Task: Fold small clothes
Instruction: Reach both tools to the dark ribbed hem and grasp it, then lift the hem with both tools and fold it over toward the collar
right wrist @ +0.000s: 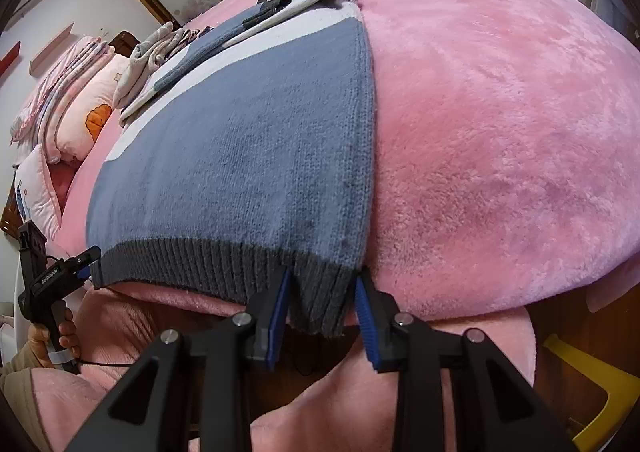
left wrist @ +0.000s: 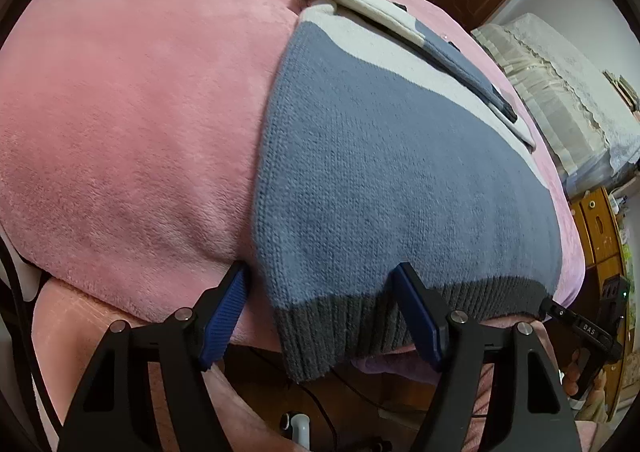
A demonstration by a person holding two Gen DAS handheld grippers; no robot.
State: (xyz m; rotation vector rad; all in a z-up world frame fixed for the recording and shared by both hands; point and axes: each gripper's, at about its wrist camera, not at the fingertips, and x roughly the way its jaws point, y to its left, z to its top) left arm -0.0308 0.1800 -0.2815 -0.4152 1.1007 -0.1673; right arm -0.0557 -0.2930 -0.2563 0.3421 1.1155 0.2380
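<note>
Sweater [left wrist: 384,172], blue-and-white knit, lies flat on the pink blanket [left wrist: 132,124], its grey ribbed hem hanging over the near edge. Left gripper [left wrist: 324,280] straddles one hem corner, jaws apart and not pressing. Right gripper [right wrist: 322,284] brackets the other corner; whether it pinches, I cannot tell.

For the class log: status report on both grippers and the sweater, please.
Left gripper open, straddling the sweater hem corner. Right gripper closed on the other hem corner. Sweater flat on pink blanket. Nothing in the way.
</note>
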